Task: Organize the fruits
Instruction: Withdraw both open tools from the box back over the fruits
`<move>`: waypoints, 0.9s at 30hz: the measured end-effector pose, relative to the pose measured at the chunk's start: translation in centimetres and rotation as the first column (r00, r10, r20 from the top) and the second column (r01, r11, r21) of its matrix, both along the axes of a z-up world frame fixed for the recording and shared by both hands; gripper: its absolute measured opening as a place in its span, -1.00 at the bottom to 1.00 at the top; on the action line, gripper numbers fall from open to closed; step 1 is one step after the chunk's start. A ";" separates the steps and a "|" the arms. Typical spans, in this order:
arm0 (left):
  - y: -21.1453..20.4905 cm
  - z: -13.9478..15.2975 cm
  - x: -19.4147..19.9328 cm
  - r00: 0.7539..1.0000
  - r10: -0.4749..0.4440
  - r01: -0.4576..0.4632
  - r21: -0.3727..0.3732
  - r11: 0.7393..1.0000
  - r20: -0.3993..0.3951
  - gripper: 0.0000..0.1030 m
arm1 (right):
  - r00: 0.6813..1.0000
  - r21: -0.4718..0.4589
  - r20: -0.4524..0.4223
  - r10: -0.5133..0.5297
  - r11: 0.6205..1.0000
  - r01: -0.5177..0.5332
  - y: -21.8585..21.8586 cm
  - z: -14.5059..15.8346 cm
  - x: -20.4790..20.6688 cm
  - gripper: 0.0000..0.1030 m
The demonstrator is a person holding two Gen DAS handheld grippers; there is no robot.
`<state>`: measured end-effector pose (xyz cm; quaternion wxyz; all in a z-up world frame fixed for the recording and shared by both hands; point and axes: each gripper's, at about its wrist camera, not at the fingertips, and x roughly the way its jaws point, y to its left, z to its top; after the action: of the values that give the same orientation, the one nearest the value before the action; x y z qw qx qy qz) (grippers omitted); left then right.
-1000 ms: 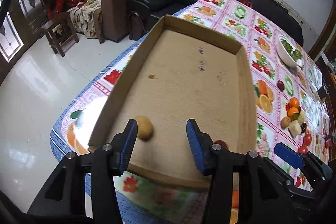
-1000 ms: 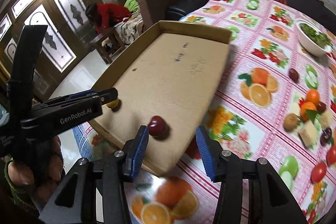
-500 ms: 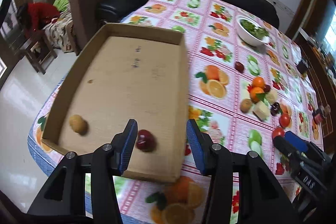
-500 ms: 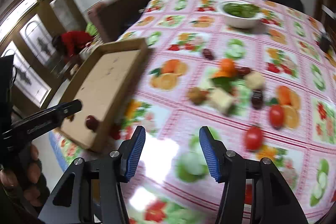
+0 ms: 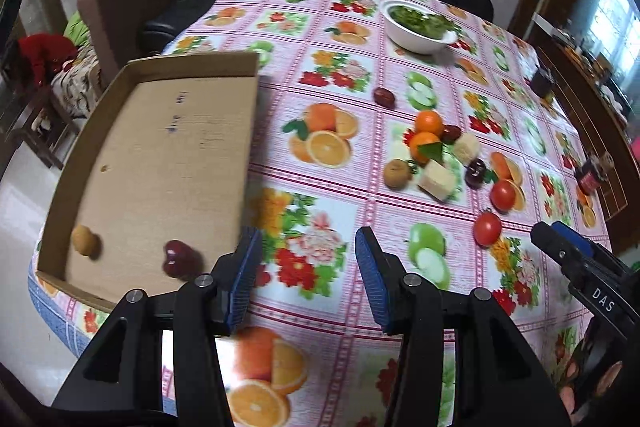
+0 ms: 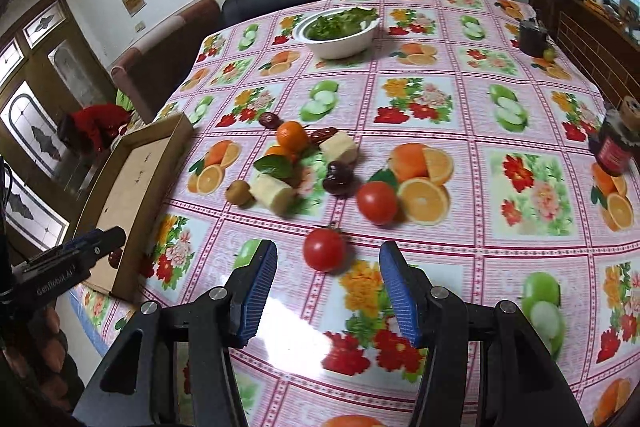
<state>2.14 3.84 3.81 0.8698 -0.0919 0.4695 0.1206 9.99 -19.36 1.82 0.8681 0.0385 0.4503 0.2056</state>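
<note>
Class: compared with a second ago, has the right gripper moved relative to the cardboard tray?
Yes. The right gripper swung rightward off the cardboard tray, now at the view's left edge, and faces a tomato on the tablecloth.

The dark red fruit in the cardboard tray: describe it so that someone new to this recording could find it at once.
At the table's left edge lies a shallow cardboard tray. Only two fruits sit in it, both near its front wall. The dark red fruit is the glossy, dimpled one nearer the left gripper; its neighbour, the round tan fruit, is dull and sits further left.

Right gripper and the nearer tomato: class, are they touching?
Apart. The right wrist view shows the right gripper open, with tablecloth visible between both blue pads and the nearer tomato.
</note>
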 end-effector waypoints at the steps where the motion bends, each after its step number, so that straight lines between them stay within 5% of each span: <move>1: -0.2 0.0 0.1 1.000 -0.005 0.005 0.001 1.000 0.000 -0.09 | 1.000 0.001 0.000 -0.002 1.000 0.002 -0.2 0.0 0.0 0.07; 27: -3.3 -2.0 2.9 0.994 -0.102 0.101 -0.014 0.995 -0.035 -0.09 | 0.999 0.004 -0.017 -0.051 0.999 0.051 -2.1 -1.0 0.8 0.08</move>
<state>5.00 0.56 1.79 0.8657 -0.0710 0.4898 0.0749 10.76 -21.45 0.85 0.8691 0.0537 0.4560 0.1841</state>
